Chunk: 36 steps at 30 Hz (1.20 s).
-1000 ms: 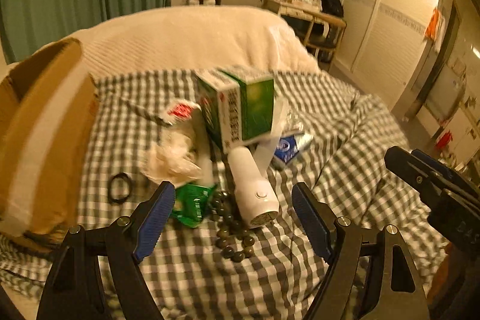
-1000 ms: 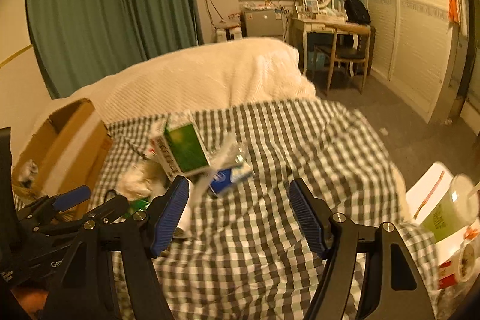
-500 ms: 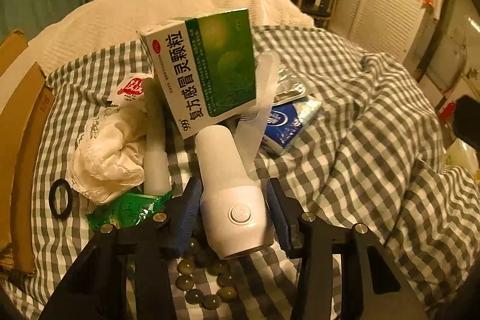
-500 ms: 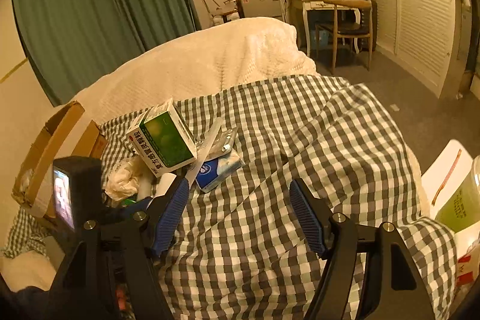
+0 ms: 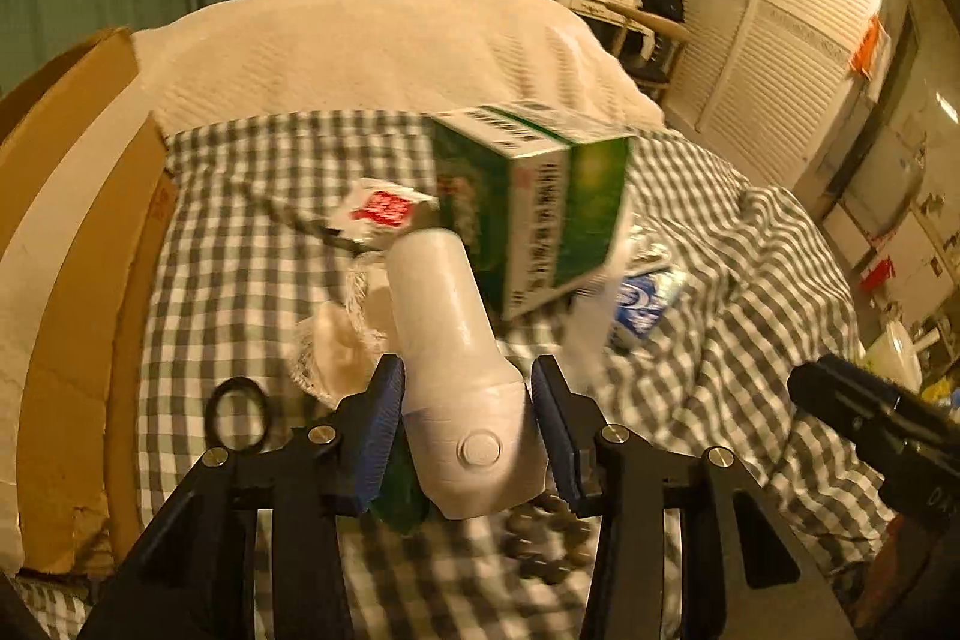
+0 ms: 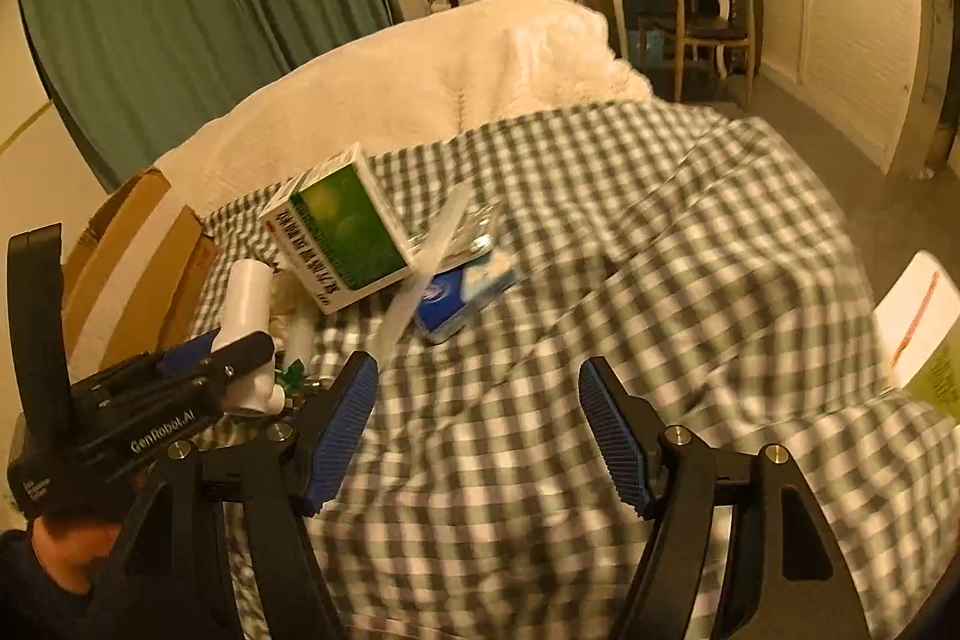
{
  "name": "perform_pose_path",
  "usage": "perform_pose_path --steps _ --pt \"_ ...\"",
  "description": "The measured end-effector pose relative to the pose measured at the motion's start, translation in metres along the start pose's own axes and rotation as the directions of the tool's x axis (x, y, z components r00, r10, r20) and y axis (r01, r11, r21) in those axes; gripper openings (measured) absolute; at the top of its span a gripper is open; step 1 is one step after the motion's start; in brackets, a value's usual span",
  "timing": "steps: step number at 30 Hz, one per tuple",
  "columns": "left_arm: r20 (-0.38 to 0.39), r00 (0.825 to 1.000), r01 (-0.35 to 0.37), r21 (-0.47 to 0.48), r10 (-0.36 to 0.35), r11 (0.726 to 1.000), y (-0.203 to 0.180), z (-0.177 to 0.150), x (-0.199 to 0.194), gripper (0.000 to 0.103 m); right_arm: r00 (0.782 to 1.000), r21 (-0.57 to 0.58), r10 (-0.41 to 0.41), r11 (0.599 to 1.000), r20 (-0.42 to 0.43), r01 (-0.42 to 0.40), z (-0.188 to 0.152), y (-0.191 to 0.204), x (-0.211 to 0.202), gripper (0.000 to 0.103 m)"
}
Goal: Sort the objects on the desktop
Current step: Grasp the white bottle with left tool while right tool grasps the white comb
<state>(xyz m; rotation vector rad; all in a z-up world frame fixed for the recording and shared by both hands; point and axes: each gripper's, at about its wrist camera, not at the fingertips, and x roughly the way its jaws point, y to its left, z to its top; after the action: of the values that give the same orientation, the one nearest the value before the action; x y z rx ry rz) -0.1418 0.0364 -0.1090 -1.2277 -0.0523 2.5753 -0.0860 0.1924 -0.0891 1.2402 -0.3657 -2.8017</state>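
Observation:
My left gripper [image 5: 465, 415] is shut on a white plastic handheld device [image 5: 456, 370] with a round button and holds it tilted above the checked cloth [image 5: 252, 280]. It also shows in the right wrist view [image 6: 246, 304]. Behind it lie a green medicine box [image 5: 540, 208], a blue tissue pack [image 5: 645, 301], a crumpled white tissue [image 5: 336, 346], a red-and-white sachet [image 5: 384, 211], a black ring [image 5: 237, 412] and dark beads [image 5: 546, 532]. My right gripper [image 6: 480, 424] is open and empty over bare checked cloth [image 6: 600, 250].
An open cardboard box [image 5: 72, 232] stands at the left edge of the cloth. A cream blanket [image 5: 384, 46] lies behind the pile. A clear plastic strip [image 6: 426, 262] leans against the medicine box [image 6: 342, 232]. White packaging [image 6: 918, 316] sits at the far right.
My left gripper closed on the white device and has lifted it off the cloth, tilting it up. The right gripper stayed open and drifted slightly.

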Motion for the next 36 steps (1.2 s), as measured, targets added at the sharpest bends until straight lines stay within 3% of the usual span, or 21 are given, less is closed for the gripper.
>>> perform_pose_path --steps 8,14,20,25,27,36 --pt "0.045 0.999 0.03 -0.024 -0.029 0.999 0.008 0.002 0.005 0.044 0.997 -0.012 0.01 1.0 -0.08 -0.011 0.001 0.032 0.056 0.069" --pt "0.057 0.997 0.066 -0.092 -0.061 0.994 0.024 0.009 0.014 0.043 0.991 -0.06 -0.02 0.998 -0.134 0.012 0.009 0.06 0.112 0.065" --pt "0.065 0.995 0.079 -0.101 -0.073 0.992 0.026 0.011 0.016 0.043 0.984 -0.038 -0.052 0.998 -0.173 0.046 0.005 0.055 0.144 0.058" --pt "0.071 0.995 0.079 -0.106 -0.072 0.991 0.026 0.01 0.011 0.04 0.985 -0.029 -0.028 0.999 -0.171 0.023 0.007 0.051 0.139 0.016" --pt "0.076 0.995 0.072 -0.098 -0.064 0.993 0.024 0.009 0.007 0.039 0.985 -0.019 -0.015 1.0 -0.173 0.012 0.005 0.049 0.134 0.008" --pt "0.08 0.994 0.086 -0.07 -0.08 0.994 0.016 0.002 -0.002 0.037 0.987 -0.047 -0.043 0.998 -0.158 0.036 -0.011 0.048 0.092 0.004"
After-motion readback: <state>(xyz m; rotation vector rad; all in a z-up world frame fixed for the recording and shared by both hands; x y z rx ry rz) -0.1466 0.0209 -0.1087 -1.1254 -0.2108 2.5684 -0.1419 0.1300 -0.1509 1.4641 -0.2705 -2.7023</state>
